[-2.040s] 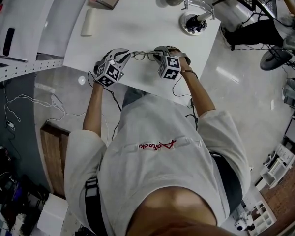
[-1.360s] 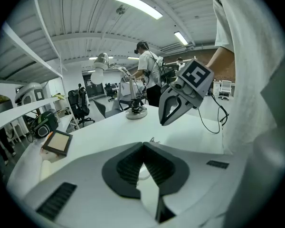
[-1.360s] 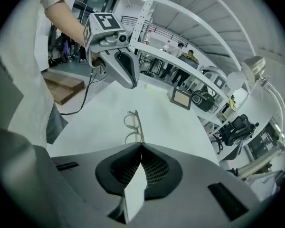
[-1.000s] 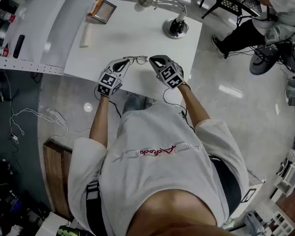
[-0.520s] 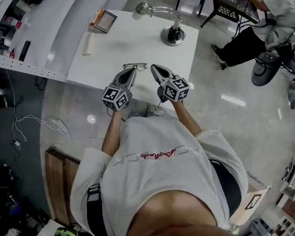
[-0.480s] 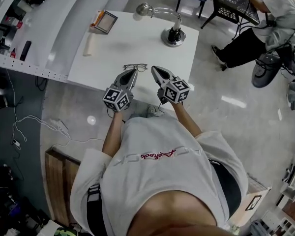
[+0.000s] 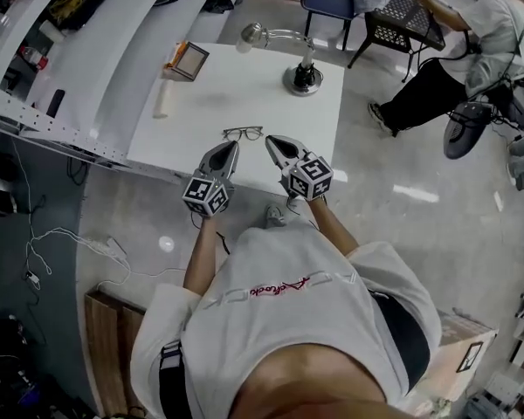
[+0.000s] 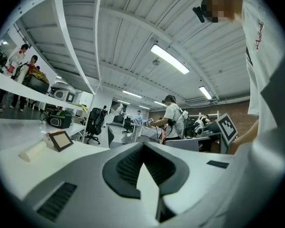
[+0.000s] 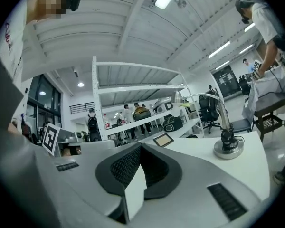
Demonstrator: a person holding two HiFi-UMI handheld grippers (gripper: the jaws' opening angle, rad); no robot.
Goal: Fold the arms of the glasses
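**Position of the work piece.** The glasses (image 7: 243,133) lie on the white surface (image 7: 244,85), near its front edge and touching neither tool. They sit just ahead of the tips of both sets of tongs. Their long axis, lens to lens, runs crosswise to the person, roughly parallel to the front edge.

**Relation to the tongs.** The left gripper (image 7: 230,147) points forward with its tip just beside the left lens. The right gripper (image 7: 272,140) stands a little further out on the other side. The left is therefore the nearer. Any approach runs forward and slightly inward from either tool.

**State of the tongs.** In the left gripper view the tongs (image 8: 142,145) are together at the tips with nothing between the pads. The right gripper view shows the same (image 9: 140,146): tips together, empty. Neither gripper view shows the glasses.

**Appearance of the work piece.** Thin dark frame, two rounded lenses. Only the compact front outline is visible and no arm projects rearward. This suggests the arms are already folded, but the frame is too small to confirm it.
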